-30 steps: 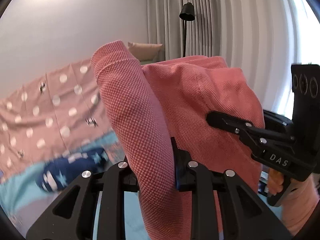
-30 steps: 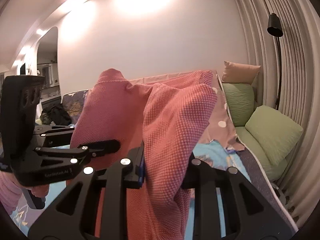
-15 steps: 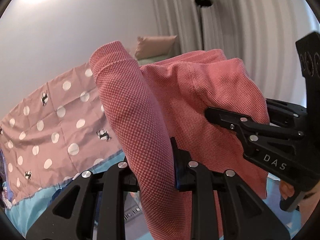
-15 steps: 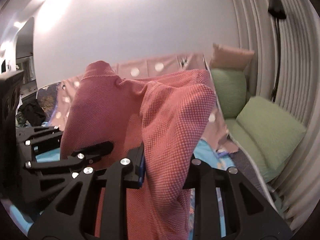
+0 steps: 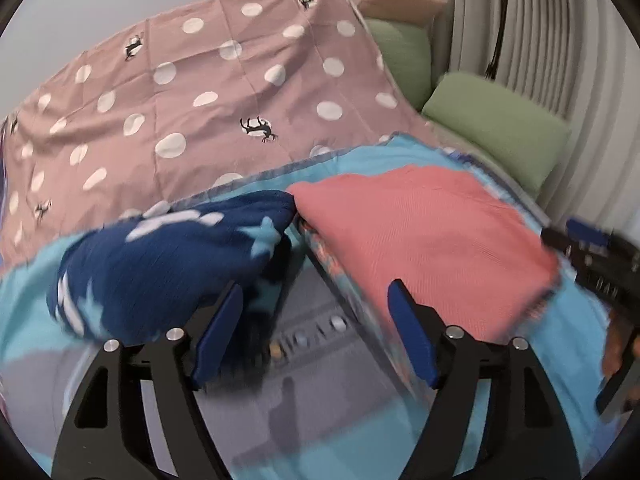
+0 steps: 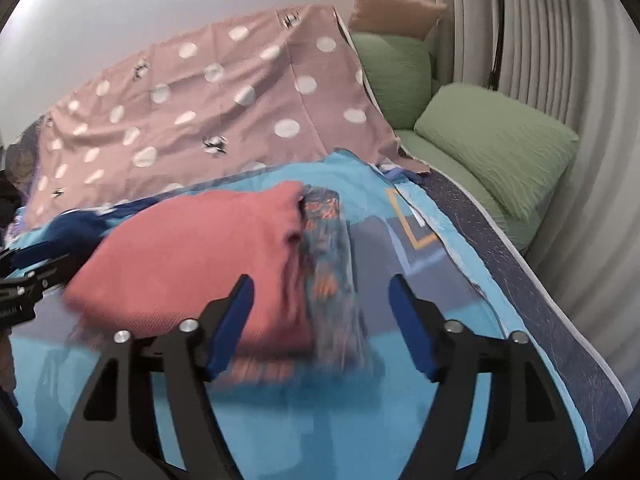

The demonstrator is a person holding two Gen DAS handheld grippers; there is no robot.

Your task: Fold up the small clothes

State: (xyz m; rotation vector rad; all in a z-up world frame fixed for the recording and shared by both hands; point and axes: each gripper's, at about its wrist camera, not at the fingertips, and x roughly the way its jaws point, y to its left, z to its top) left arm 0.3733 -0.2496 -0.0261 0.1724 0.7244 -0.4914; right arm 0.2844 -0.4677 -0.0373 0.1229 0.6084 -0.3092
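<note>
- Now, at the far left, the navy star-print garment (image 5: 168, 256) lies bunched on the blue bedspread (image 6: 400, 420), not yet folded.
- Left gripper (image 5: 316, 324): fingers wide apart, empty; half a second ago it pinched the pink garment (image 5: 424, 240) aloft.
- That pink piece now rests folded on a patterned stack (image 6: 332, 264), so this fold looks finished.
- Right gripper (image 6: 320, 320): equally spread, holding nothing.
- No lettering is readable; blur smears the tool markings.

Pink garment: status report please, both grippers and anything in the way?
Left gripper open, empty. Right gripper open, empty. Pink garment lies folded on patterned garment. Navy star garment beside it, unfolded.
</note>
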